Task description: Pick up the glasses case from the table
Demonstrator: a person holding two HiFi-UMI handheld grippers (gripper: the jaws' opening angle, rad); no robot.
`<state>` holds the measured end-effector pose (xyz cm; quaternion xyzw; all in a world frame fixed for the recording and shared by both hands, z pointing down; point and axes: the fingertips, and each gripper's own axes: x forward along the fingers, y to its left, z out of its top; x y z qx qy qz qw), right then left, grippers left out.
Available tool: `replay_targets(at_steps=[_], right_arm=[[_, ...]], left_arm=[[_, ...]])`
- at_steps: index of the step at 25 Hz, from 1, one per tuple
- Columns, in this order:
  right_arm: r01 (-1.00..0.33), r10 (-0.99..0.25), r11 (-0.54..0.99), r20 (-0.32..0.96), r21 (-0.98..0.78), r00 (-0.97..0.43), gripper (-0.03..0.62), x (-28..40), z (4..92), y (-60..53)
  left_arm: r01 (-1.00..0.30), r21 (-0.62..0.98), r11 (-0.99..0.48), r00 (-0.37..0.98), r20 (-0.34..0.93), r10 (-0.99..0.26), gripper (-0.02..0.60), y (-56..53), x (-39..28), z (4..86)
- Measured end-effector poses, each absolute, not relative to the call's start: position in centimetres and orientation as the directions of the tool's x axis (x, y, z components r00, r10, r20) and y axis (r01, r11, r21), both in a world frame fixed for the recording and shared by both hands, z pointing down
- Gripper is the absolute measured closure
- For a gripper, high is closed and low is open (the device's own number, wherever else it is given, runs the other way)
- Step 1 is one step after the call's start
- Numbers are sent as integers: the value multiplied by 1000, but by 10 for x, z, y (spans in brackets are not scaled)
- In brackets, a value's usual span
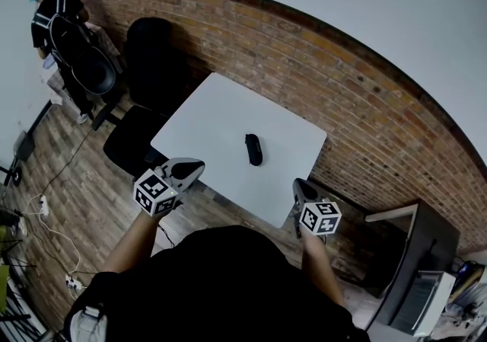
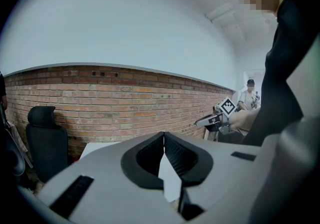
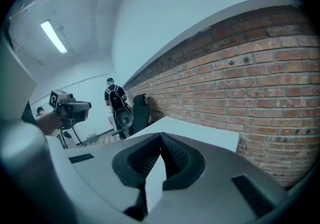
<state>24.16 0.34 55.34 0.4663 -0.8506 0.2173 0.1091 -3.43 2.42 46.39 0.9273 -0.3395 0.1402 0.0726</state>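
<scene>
**Step in hand: approach, case not yet reached.**

- Person (image 1: 55, 13): one, far left by the wall, well apart from the table.
- Chair (image 1: 150, 59): one, black, at the table's left edge. I cannot identify a second dark shape beside the person.
- Left gripper (image 1: 192, 169): one. Its jaws are pressed together with nothing between them, and it hangs just short of the table's near edge.
- Table (image 1: 221, 104): one, white, standing against the brick wall (image 1: 319, 59).
- Case (image 1: 253, 149): one, black and oblong. It lies alone on the tabletop toward the near side, between my two grippers and beyond both, touching neither.
- Right gripper (image 1: 299, 186): one. Its jaws are pressed together and empty, and it sits at the table's near right edge.
- Cabinet (image 1: 418, 257): one, dark, at lower right.

**Handling note, my judgement:**

- Either gripper seems about equally placed, so I pick one and leave the other clear of the table.
- I spread its jaws before descending, not over the case.
- I bring it in along the case's long axis so the pads straddle the narrow width at mid-length.
- I close firmly, because the rounded shell may squirt out of an off-centre pinch.
- I lift straight up.
</scene>
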Motion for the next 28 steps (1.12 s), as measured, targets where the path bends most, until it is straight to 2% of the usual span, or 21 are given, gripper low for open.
replay_targets(at_steps=[20,28], right_arm=[[-828,-737,496,376,-263,-561,577,258,546,-11],[-827,-739,497,371,-264,-563,577,257,543,-14]], left_arm=[[-663,28,-748,716,314,-623,571,22,-18,466],[-675,19,-738,712,279,-644,571,23,-20,453]])
